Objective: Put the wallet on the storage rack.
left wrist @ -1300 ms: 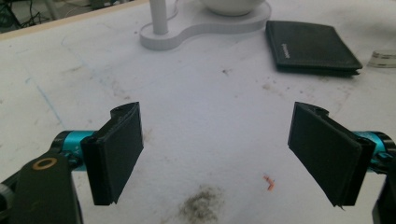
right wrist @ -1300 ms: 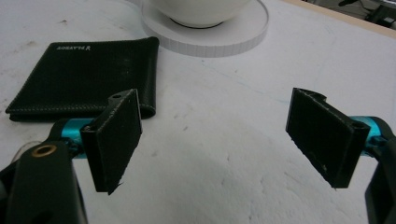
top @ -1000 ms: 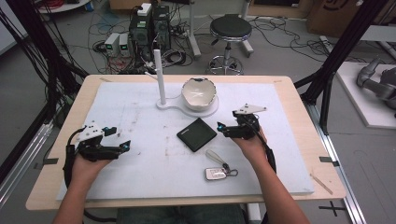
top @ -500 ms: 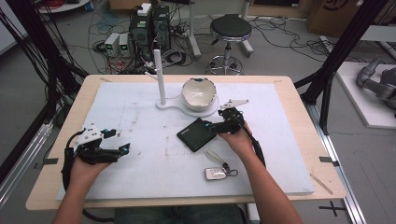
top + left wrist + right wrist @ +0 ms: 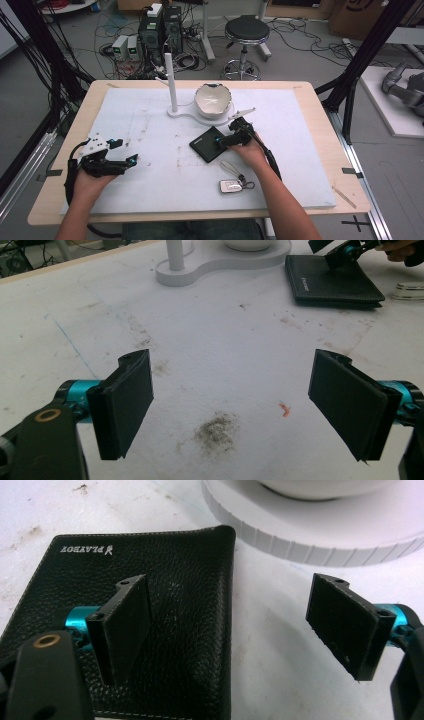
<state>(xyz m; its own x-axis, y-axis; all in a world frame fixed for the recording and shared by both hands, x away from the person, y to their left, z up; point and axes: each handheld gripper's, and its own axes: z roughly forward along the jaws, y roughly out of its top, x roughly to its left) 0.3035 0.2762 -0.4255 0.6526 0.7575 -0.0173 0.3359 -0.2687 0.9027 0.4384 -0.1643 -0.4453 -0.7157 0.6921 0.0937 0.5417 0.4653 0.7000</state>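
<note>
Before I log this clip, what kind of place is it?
Probably a robotics lab: computers and loose cables on the floor, a black frame around the table, a robot arm at right.

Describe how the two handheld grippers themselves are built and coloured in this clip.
Both the left gripper and right gripper are black-bodied with teal joints, flat rectangular black pads, a brass-coloured ring at one jaw base, a grey triangular top plate and a trailing black cable. Forearms are bare.
</note>
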